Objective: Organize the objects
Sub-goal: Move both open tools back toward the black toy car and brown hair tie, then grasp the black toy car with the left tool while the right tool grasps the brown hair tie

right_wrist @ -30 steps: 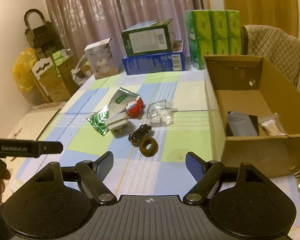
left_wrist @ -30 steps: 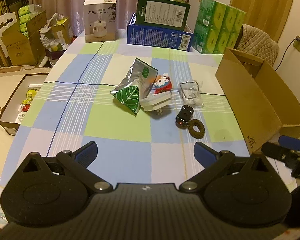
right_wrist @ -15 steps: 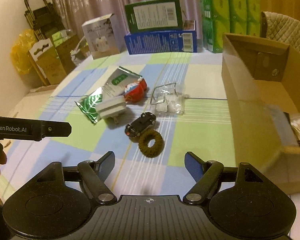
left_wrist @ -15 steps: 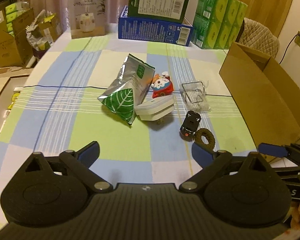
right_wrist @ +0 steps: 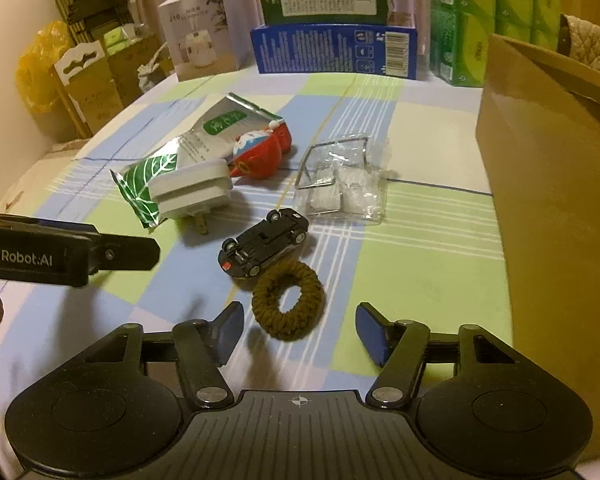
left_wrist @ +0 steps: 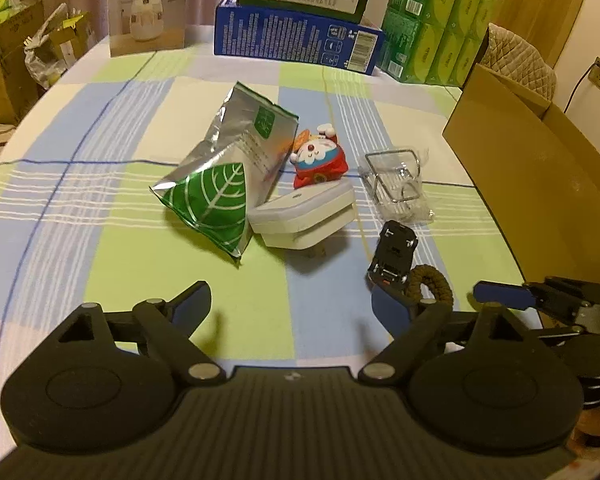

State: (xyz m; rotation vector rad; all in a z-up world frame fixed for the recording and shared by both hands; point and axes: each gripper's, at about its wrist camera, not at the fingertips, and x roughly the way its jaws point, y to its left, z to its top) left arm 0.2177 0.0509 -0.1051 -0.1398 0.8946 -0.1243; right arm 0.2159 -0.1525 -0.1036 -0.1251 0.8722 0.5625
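**Both tools spread wide over the clutter on the checked desk**

In the right wrist view, the right tool (right_wrist: pixel 298 332) hangs released, fingers wide apart, with the brown hair tie (right_wrist: pixel 287 299) at lower centre between them. A black toy car (right_wrist: pixel 265 242), lying on its side, touches the tie's upper edge. Above sit a white plug adapter (right_wrist: pixel 190 194), a foil leaf-print pouch (right_wrist: pixel 168 168) and a clear packet (right_wrist: pixel 344 184). The cardboard box (right_wrist: pixel 548 184) fills the right edge. The left tool (left_wrist: pixel 292 306) is likewise released above the desk (left_wrist: pixel 100 240).
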